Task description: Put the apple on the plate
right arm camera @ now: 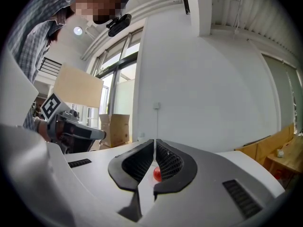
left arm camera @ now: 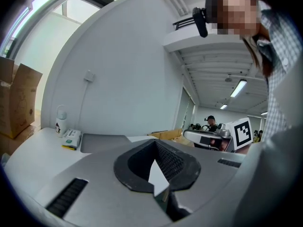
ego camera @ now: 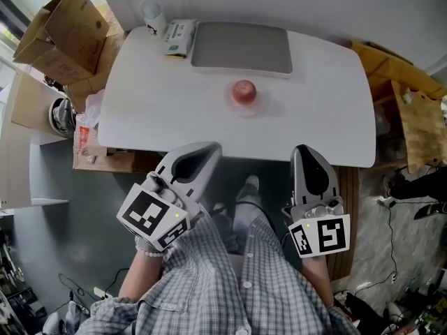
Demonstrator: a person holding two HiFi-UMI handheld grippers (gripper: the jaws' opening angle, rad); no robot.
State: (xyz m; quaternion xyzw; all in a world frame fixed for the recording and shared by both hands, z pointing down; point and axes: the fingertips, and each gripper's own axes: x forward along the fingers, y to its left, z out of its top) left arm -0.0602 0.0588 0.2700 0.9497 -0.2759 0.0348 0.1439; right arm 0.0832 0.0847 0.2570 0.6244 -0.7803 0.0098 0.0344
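A red apple (ego camera: 244, 91) stands upright on a small white plate (ego camera: 244, 108) in the middle of the white table (ego camera: 160, 103). Both grippers hang in front of the table's near edge, close to the person's body and well short of the apple. My left gripper (ego camera: 211, 147) is shut and holds nothing; in its own view the left gripper (left arm camera: 155, 143) has its tips together. My right gripper (ego camera: 304, 149) is shut too and holds nothing. Below the right gripper's (right arm camera: 155, 142) closed tips, the apple (right arm camera: 156, 174) shows as a small red dot far ahead.
A flat grey tray (ego camera: 241, 47) lies at the table's far edge, with a green-and-white packet (ego camera: 179, 37) and a white bottle (ego camera: 152, 16) to its left. Cardboard boxes (ego camera: 59, 30) stand off the left side. Wooden furniture (ego camera: 405, 103) stands to the right.
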